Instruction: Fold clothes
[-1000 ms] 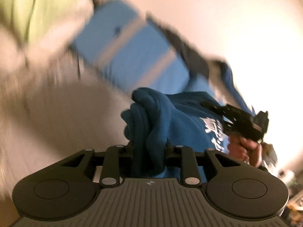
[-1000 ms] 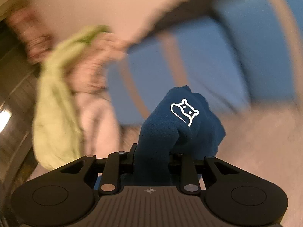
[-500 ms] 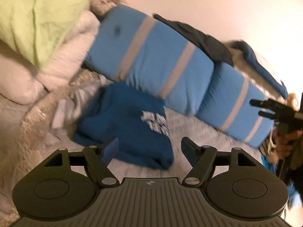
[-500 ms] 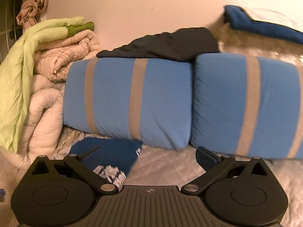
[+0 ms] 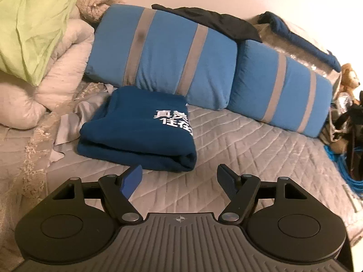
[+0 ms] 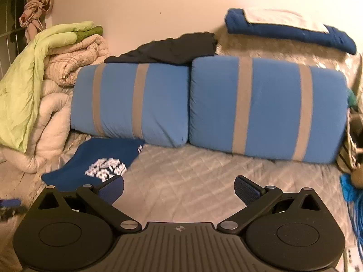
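The left tool [image 5: 179, 179] hangs with its jaws spread wide and nothing between them, just short of the folded navy sweatshirt [image 5: 138, 131]; the right tool [image 6: 179, 189] is likewise wide and empty, over the bare quilted bedspread [image 6: 195, 181], with the sweatshirt [image 6: 102, 161] off to its left; the sweatshirt lies flat on the bed, white lettering facing up, its far edge against the left of two blue pillows with grey stripes [image 5: 163, 52]; a black garment [image 5: 208, 20] is draped over the pillows; a heap of cream and green quilts [image 6: 38, 86] stands at the left.
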`<state>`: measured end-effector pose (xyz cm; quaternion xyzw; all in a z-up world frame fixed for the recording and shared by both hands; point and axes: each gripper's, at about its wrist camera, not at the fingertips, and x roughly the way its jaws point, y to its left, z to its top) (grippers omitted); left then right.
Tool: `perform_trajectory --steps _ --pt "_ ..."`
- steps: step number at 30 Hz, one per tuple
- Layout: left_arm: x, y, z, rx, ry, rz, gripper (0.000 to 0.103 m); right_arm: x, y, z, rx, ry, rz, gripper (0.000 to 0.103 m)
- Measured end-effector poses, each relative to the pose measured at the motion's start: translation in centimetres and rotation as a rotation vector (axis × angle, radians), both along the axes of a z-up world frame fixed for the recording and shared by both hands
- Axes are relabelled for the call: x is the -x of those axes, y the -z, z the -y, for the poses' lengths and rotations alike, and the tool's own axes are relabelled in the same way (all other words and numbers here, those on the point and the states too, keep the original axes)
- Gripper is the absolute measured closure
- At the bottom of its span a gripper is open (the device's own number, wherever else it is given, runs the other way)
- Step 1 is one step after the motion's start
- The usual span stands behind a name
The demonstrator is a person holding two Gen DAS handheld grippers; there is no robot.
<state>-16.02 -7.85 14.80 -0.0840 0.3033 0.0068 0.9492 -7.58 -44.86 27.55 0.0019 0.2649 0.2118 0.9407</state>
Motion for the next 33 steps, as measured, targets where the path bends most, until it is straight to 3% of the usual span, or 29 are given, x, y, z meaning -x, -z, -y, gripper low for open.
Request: perform_trajectory --steps 5,18,28,33 --pt "-0.5 1.3 0.8 -0.054 -0.025 -0.032 0.031 2.5 2.8 4.0 0.086 0.039 0.034 0.0" --pt "-2.6 6.2 0.0 -0.229 -0.055 -0.109 0.031 2.3 13.3 15.0 0.165 0.273 -0.087 0.0" --pt "-4.5 10.7 -2.1 -0.232 -0.111 -0.21 0.031 1.5 19.9 18.4 0.25 0.389 -0.14 0.0" --pt "-4.2 12.4 -2.8 -0.196 -0.111 -0.195 0.025 0.8 23.1 19.5 0.239 0.454 -0.189 0.0"
